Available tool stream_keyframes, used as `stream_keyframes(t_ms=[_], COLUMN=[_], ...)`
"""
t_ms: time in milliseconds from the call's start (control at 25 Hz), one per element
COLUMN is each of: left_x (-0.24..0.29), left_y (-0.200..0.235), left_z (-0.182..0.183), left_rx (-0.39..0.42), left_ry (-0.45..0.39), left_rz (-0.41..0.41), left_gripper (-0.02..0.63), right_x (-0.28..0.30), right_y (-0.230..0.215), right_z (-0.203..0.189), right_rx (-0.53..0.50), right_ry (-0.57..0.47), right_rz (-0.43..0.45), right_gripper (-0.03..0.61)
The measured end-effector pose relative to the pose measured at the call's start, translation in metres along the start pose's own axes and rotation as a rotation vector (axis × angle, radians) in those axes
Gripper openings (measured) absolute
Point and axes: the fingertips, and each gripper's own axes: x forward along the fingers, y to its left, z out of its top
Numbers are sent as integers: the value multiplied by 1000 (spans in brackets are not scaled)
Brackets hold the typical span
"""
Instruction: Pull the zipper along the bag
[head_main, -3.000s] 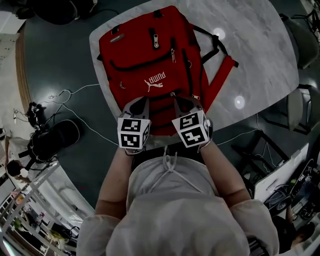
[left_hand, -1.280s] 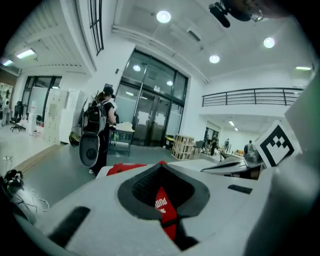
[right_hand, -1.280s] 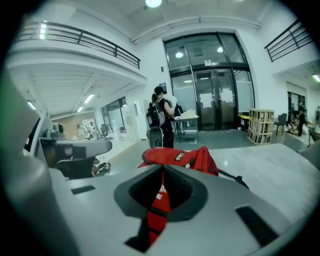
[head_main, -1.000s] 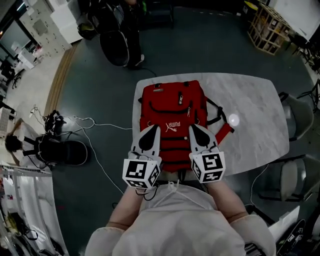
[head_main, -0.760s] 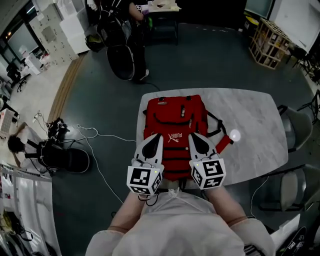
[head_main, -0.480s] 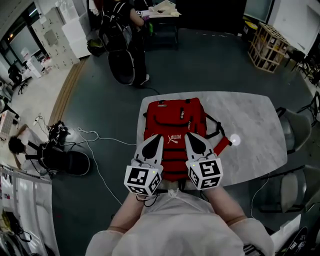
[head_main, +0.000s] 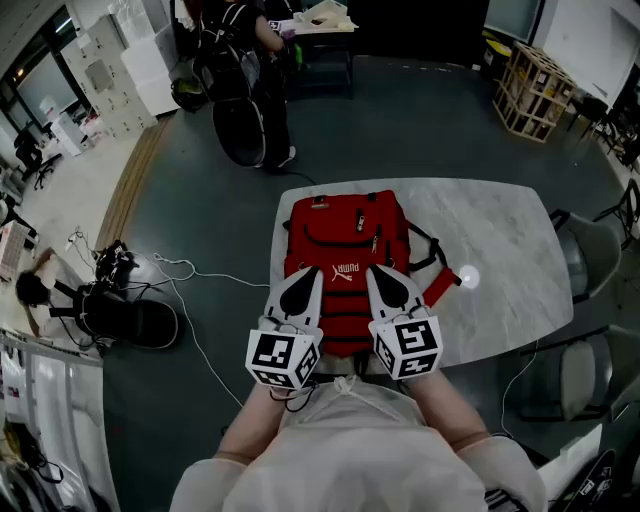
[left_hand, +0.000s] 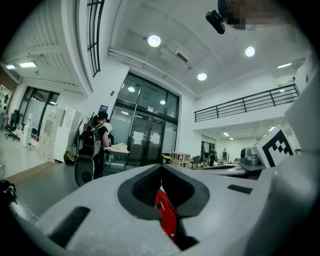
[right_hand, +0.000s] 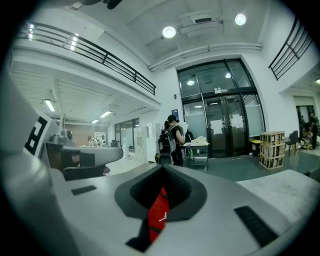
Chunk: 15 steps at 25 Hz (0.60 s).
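Note:
A red backpack (head_main: 345, 250) lies flat on the marble table (head_main: 500, 240), its zippered front pockets facing up. My left gripper (head_main: 313, 271) and right gripper (head_main: 371, 269) hover side by side above the bag's near end, apart from it. Both are shut with nothing held. In the left gripper view the closed jaws (left_hand: 161, 167) point level into the room, and a strip of the red backpack (left_hand: 166, 212) shows through their notch. The right gripper view shows the same: closed jaws (right_hand: 162, 167) with the red backpack (right_hand: 159, 212) below.
A person wearing a black backpack (head_main: 240, 60) stands by a small table at the back. Chairs (head_main: 590, 250) sit at the table's right side, and a wooden crate (head_main: 535, 85) stands at the far right. Cables and a black bag (head_main: 110, 305) lie on the floor to the left.
Three seconds ago both grippers sat low over the bag's near end; now they are raised well above it. Over the last second they drew slightly closer together.

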Motion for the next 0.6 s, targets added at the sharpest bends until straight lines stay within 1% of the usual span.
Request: stream_keyframes(t_ms=[120, 320, 600], left_x=[0, 1, 7], left_y=[-1, 1, -2], left_z=[-2, -4, -6], left_rx=[1, -25, -14], left_ry=[0, -5, 7], left_rz=[-5, -16, -20], left_gripper=[20, 20, 20], right_x=[-1, 0, -1], right_y=[0, 0, -6], right_z=[-1, -4, -4], right_rx=[18, 30, 47], right_ry=[-12, -18, -16], right_rz=[7, 7, -6], right_gripper=[25, 25, 26])
